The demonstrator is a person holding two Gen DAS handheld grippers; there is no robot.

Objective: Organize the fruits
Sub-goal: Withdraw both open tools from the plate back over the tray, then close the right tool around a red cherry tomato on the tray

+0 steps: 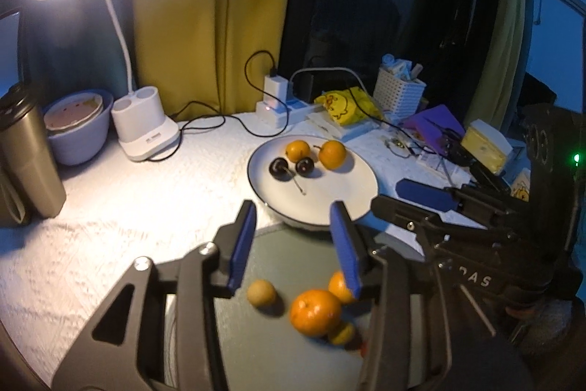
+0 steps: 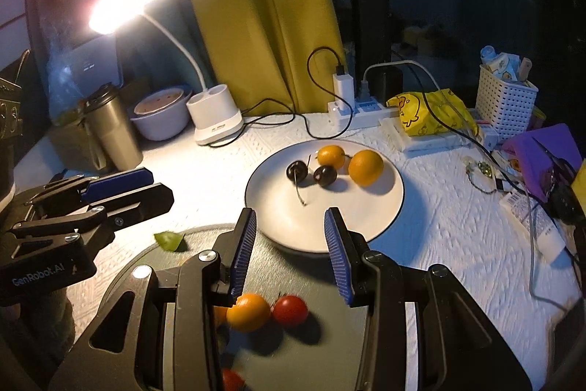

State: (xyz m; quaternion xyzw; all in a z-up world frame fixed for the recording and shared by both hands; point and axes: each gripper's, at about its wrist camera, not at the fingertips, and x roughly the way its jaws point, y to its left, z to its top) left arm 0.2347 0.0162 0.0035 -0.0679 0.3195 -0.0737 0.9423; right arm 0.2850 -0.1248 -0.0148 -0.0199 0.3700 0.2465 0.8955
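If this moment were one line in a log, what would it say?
left tongs: open, empty | right tongs: open, empty | white plate: two oranges, two cherries | dark tray: fruit left

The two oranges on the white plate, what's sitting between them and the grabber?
Two dark cherries sit between the oranges and the right gripper, then bare white plate, shown in the right wrist view.

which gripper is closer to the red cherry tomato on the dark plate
Right. The right gripper hangs open directly above the red cherry tomato; the left gripper hangs over the oranges further left.
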